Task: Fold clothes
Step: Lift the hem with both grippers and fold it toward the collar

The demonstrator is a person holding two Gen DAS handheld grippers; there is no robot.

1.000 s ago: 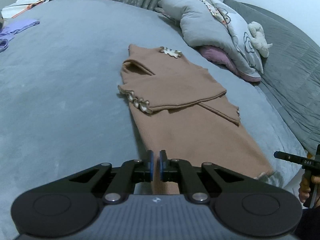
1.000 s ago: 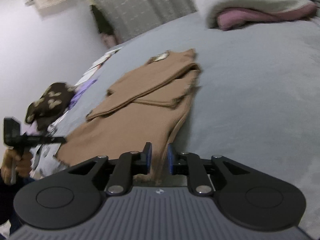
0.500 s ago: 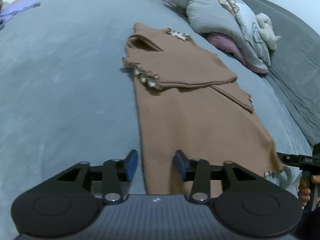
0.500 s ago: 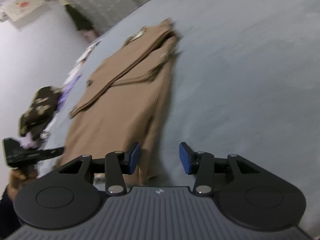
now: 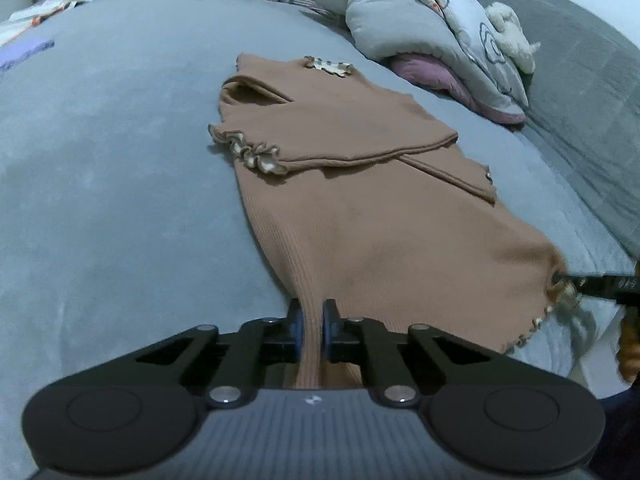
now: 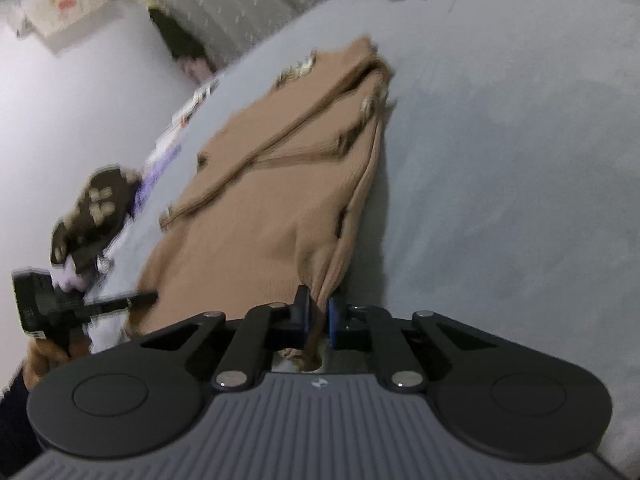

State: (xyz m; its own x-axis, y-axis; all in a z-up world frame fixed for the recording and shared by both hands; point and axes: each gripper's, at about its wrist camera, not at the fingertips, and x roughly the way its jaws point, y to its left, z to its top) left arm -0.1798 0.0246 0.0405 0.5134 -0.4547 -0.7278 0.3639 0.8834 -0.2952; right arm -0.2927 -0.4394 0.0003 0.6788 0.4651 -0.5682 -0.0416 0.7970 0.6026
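A brown ribbed top [image 5: 380,220] lies flat on the grey bed [image 5: 100,200], both ruffle-cuffed sleeves folded across its chest. My left gripper [image 5: 311,326] is at the near left corner of the hem, its jaws closing with a pinch of brown fabric pressed between the blue pads. In the right wrist view the same top [image 6: 260,208] runs away from me. My right gripper [image 6: 318,316] is at the other hem corner, jaws closing, with a bunched fold of fabric squeezed between its pads. That view is motion-blurred.
Grey pillows and a duvet [image 5: 420,20] with a plush toy [image 5: 512,40] are piled at the head of the bed, beside a quilted grey cover [image 5: 580,100]. A purple cloth [image 5: 24,54] lies far left. A dark patterned garment [image 6: 96,208] sits near the bed's edge.
Both grippers opened wide half a second ago and have closed again on the hem corners. Both have sunk closer to the bed.
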